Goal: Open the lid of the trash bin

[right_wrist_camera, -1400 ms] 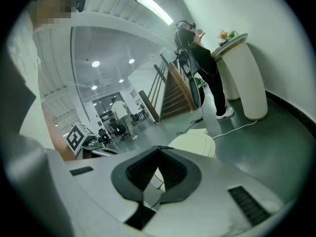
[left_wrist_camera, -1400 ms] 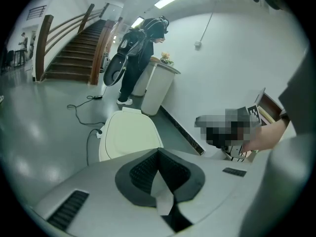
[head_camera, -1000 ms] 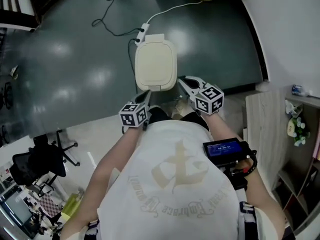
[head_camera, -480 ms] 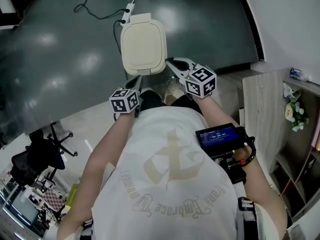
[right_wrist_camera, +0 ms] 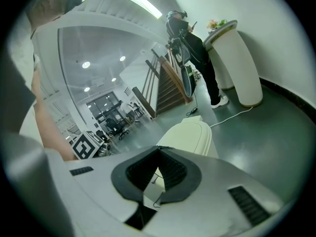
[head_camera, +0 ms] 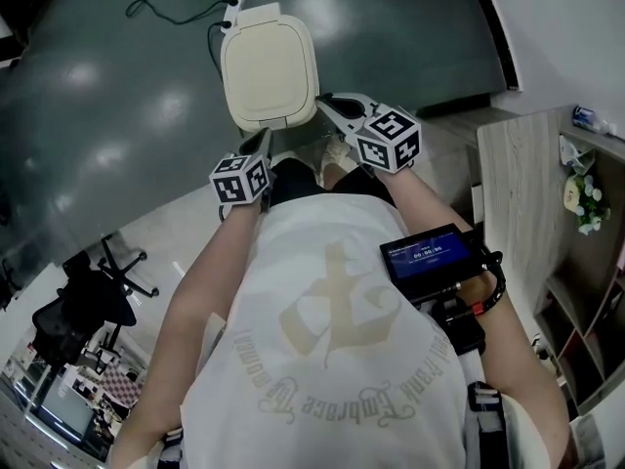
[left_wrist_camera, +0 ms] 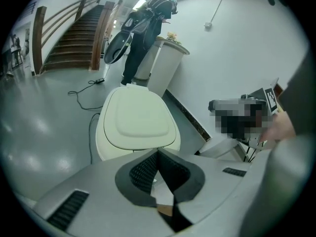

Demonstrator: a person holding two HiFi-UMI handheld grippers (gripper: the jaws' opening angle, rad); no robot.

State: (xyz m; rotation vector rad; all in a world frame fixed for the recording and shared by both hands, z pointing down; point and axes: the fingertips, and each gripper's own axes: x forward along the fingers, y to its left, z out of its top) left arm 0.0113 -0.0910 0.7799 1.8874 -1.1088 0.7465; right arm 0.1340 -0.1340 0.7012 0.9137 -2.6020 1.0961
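One bin [left_wrist_camera: 106, 149] shifted left; one lid [head_camera: 269, 62], seemingly down.

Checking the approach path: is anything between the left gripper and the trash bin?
Nothing. In the left gripper view, the left gripper points straight at the trash bin, with no object in between. The head view agrees.

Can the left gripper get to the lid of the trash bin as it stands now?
Probably yes: the left gripper points at the closed lid just ahead and nothing stands between them. Its jaws are together, though.
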